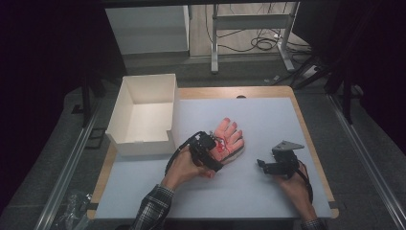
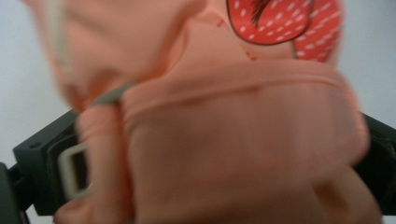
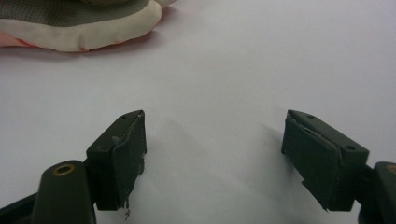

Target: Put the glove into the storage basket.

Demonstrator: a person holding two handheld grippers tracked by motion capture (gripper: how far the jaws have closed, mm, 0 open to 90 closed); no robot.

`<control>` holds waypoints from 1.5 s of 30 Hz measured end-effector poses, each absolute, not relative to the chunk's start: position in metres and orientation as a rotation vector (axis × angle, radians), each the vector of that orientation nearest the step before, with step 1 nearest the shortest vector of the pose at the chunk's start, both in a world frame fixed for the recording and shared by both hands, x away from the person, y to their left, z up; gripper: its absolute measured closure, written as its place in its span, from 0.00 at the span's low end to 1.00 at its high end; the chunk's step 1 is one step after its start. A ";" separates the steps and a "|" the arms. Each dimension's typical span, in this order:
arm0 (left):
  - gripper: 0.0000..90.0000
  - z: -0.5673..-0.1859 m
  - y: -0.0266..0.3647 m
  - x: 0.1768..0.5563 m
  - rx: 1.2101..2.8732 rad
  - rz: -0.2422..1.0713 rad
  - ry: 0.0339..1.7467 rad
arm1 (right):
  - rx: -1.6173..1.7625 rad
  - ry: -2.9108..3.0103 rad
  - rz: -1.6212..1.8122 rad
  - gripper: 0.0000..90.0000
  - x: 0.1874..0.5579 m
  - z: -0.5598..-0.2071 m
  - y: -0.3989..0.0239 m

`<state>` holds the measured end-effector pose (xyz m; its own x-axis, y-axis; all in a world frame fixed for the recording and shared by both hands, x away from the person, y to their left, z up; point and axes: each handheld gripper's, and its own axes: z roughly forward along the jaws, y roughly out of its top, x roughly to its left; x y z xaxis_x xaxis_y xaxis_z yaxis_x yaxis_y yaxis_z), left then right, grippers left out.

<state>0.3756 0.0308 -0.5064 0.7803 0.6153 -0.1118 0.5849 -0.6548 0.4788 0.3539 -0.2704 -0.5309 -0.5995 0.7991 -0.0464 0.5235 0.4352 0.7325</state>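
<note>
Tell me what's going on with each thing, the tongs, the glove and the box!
Left tongs: clamped on the glove's cuff.
Right tongs: open, holding nothing, low over the table.
Pink glove: flat, fingers spread.
White box: open top, nothing inside.

1. In the left gripper view, the peach-pink fabric glove with a red strawberry print (image 2: 243, 130) is blurred and runs off the top and bottom edges.
2. It hides most of the left gripper (image 2: 224, 186); how its black jaws stand cannot be told.
3. In the right gripper view, a cream-edged grey padded piece (image 3: 84, 23) is cut off by the top edge.
</note>
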 end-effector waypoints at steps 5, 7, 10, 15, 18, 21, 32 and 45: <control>0.00 -0.521 0.028 0.372 2.530 0.091 0.919 | 1.122 2.306 0.975 0.24 0.354 -0.531 -0.270; 0.00 -0.523 0.026 0.368 2.523 0.145 0.931 | 1.121 2.306 0.974 0.24 0.354 -0.531 -0.270; 0.10 -0.521 0.027 0.363 2.515 0.167 0.912 | 1.121 2.306 0.974 0.24 0.354 -0.531 -0.270; 0.30 -0.516 0.032 0.363 2.514 0.143 0.866 | 1.121 2.307 0.974 0.24 0.354 -0.531 -0.270; 0.36 -0.513 0.033 0.362 2.516 0.130 0.853 | 1.120 2.307 0.973 0.24 0.354 -0.531 -0.270; 0.40 -0.512 0.036 0.364 2.489 0.101 0.865 | 1.120 2.307 0.973 0.24 0.354 -0.531 -0.270; 0.41 -0.493 0.047 0.371 2.398 0.168 0.938 | 1.118 2.308 0.973 0.24 0.354 -0.531 -0.270; 0.41 -0.454 0.049 0.391 2.331 0.209 1.015 | 1.122 2.308 0.973 0.24 0.354 -0.531 -0.270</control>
<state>0.3914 0.0485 -0.4544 0.6978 0.7113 -0.0842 0.6199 -0.5409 0.5684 0.3537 -0.2703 -0.5310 -0.6009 0.7980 -0.0464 0.5240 0.4371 0.7310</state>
